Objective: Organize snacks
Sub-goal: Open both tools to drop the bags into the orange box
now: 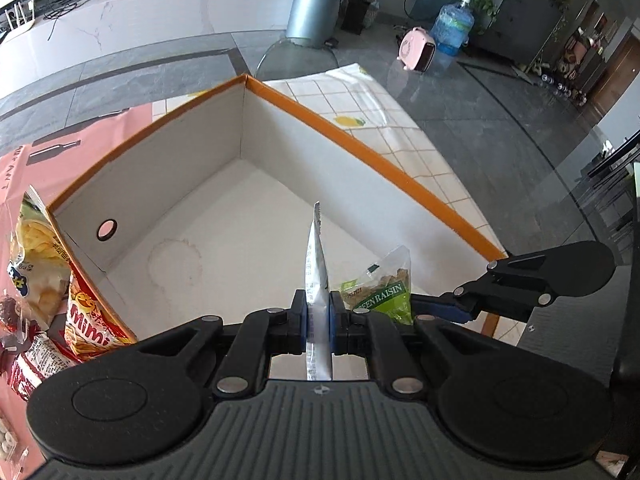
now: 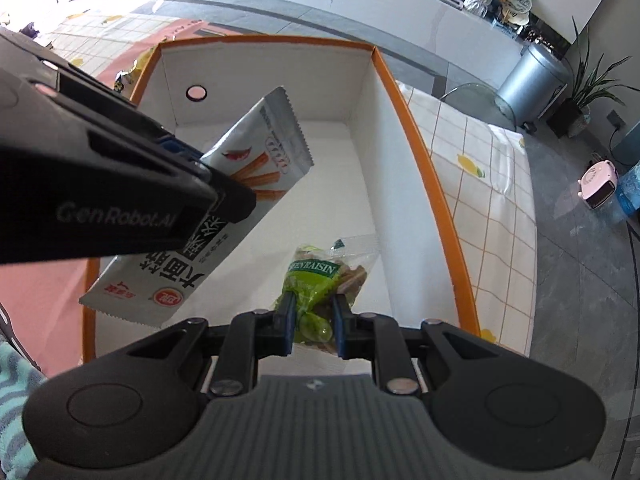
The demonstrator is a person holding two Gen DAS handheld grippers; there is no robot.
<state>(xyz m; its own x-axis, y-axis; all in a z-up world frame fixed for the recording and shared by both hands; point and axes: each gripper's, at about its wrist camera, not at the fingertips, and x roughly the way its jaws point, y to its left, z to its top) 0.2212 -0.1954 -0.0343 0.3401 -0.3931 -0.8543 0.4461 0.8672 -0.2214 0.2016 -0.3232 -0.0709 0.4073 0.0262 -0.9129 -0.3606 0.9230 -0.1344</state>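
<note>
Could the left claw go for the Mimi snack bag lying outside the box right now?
Probably not. The left claw is shut on a white snack packet above the orange-rimmed box; the Mimi bag lies beyond the box wall. It would have to drop the packet first.

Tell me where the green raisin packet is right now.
The green raisin packet is pinched in the right gripper, held above the floor of the orange-rimmed box, right of the white snack packet.

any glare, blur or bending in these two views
Left wrist view: fisheye bends the box rim and the floor lines; snack packet sharp in the left gripper. Right wrist view: sun blows out the top left corner; the left gripper's near body is slightly soft; raisin bag in the right gripper is clear.
</note>
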